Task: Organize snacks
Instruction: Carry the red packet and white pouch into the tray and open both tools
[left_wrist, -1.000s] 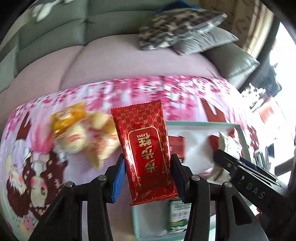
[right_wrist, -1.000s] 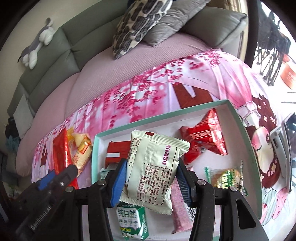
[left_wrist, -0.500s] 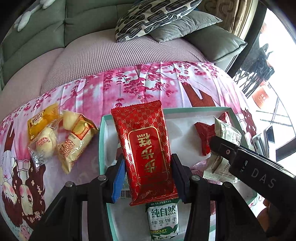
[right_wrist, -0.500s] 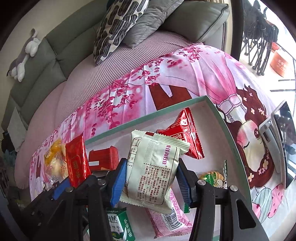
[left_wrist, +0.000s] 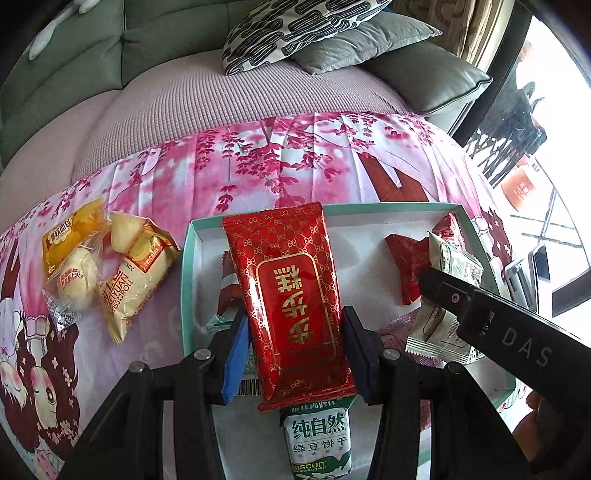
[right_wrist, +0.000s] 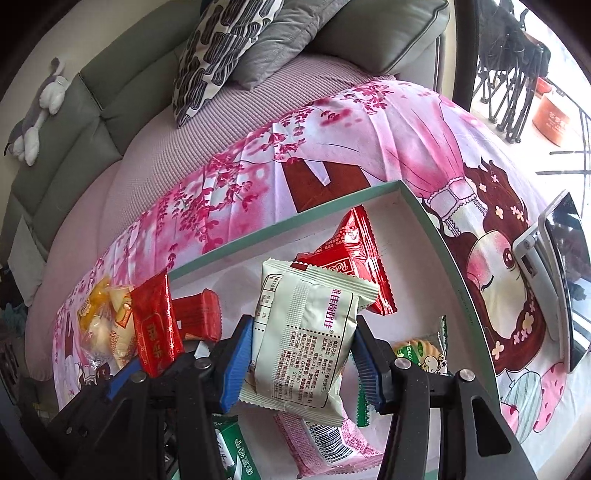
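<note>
The left tongs (left_wrist: 293, 354) are gripping a red packet with gold lettering (left_wrist: 291, 291), its blue pads (left_wrist: 233, 360) pressing on the packet's long edges while it stands upright over the near left part of the mint-rimmed tray (left_wrist: 186, 280). The right tongs (right_wrist: 303, 363) are clamping a pale cream snack pouch (right_wrist: 308, 332) by its sides, and that pouch is hanging above the middle of the tray (right_wrist: 443, 254).

The tray is lying on a pink blossom-printed cloth (left_wrist: 295, 155) that is covering the surface in front of a sofa; whether a desk is under it cannot be told. Inside the tray, a green-and-white biscuit pack (left_wrist: 317, 439) is lying toward the near edge just below the red packet, a small red wrapper (left_wrist: 406, 266) is sitting toward the far right corner, and in the right wrist view a pink barcode-printed packet (right_wrist: 328, 443) is lying flat beneath the held pouch. A red foil bag (right_wrist: 354, 251) is leaning toward the tray's far edge, a small red block-shaped pack (right_wrist: 197, 314) is resting near the far left corner, and a green cookie sachet (right_wrist: 421, 350) is lying near the right wall.

Outside the tray, beside its left edge, a cluster of yellow bread packs (left_wrist: 110, 269) is lying on the cloth. A phone on a stand (right_wrist: 554, 273) is sitting on the cloth off the tray's right side.
</note>
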